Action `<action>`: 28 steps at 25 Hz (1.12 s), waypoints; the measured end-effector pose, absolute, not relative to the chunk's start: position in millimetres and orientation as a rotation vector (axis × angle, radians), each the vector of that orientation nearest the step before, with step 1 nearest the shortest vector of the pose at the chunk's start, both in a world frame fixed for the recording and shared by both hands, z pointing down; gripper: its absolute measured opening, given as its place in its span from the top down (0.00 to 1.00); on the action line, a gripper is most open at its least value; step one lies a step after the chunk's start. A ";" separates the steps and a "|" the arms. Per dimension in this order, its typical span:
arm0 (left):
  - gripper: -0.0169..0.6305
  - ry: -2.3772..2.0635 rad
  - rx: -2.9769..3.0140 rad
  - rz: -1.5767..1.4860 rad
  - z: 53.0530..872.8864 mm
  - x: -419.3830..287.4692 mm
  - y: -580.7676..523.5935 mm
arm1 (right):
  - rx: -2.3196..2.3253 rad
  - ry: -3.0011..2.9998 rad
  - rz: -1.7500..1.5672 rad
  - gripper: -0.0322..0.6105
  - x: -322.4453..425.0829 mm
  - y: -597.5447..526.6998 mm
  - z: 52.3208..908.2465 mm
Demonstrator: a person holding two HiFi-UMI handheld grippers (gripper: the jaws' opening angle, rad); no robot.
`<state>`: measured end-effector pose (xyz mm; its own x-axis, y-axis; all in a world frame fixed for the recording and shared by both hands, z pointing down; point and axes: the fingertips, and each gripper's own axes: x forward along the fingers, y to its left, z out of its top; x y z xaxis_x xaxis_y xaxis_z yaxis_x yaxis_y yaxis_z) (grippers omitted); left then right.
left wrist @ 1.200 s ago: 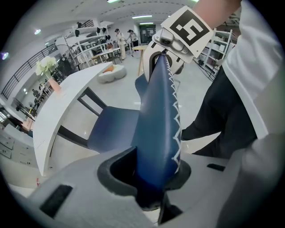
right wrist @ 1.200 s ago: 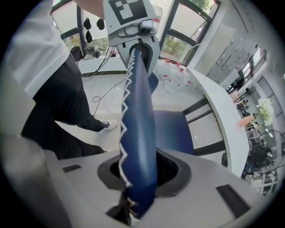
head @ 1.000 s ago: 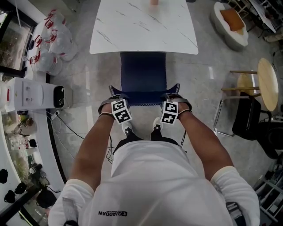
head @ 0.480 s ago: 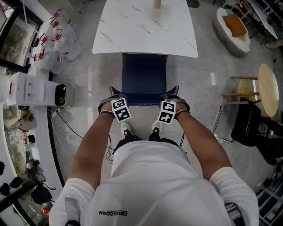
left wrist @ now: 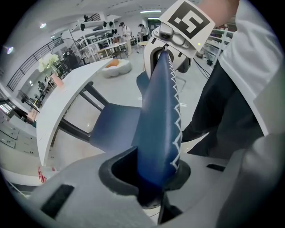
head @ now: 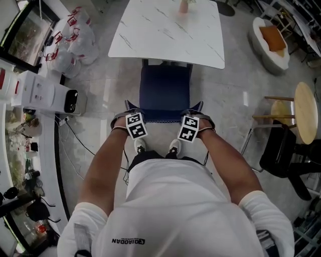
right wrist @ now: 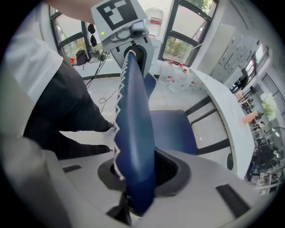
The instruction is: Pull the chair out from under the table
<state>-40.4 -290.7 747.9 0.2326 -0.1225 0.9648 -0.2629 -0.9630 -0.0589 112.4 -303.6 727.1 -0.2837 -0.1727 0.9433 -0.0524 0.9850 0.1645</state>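
Hands-on at the chair: my left gripper point(head: 131, 111) and my right gripper point(head: 196, 112) each pinch the top edge of the blue chair point(head: 165, 90) by its backrest point(head: 163, 118). The left one is at the backrest's 9 o'clock end and the right one at its 3 o'clock end. Both gripper views show the padded blue panel filling the gap, with the jaws pressed against its two faces. White zigzag stitching point(left wrist: 176, 116) runs along the panel's edge. In the left gripper view the backrest climbs from between my jaws toward 12 o'clock, where my other gripper is clamped on its far end. The right gripper view shows the same thing mirrored.

In the head view the chair stands at 12 o'clock from me, between my shoes point(head: 140, 146) and the white marble-patterned table point(head: 150, 35). Its seat point(head: 165, 83) lies almost wholly in the open. Only the seat's far edge, at 12 o'clock, reaches the table's near rim. The backrest sits just beyond my toes.

A pink vessel point(head: 184, 6) stands at the table's far end. A white appliance point(head: 45, 93) sits at 9 o'clock of the chair, white bags point(head: 70, 42) at 10 o'clock, and a round wooden table point(head: 305, 113) at 3 o'clock, all well apart from it.
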 end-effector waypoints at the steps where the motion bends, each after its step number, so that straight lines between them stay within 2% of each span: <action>1: 0.83 -0.377 2.371 1.840 748.3 -38.7 -288.3 | 0.162 -1.860 -0.117 0.80 113.9 -301.8 727.5; 28: 0.83 -0.343 2.369 1.838 748.6 -49.1 -180.9 | 0.225 -1.838 -0.046 0.80 103.3 -188.9 725.2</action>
<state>-49.1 -180.9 748.6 0.2349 -0.1027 0.9666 -0.2529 -0.9666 -0.0412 103.3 -188.9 725.2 -0.2585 -0.1778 0.9495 -0.1303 0.9803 0.1481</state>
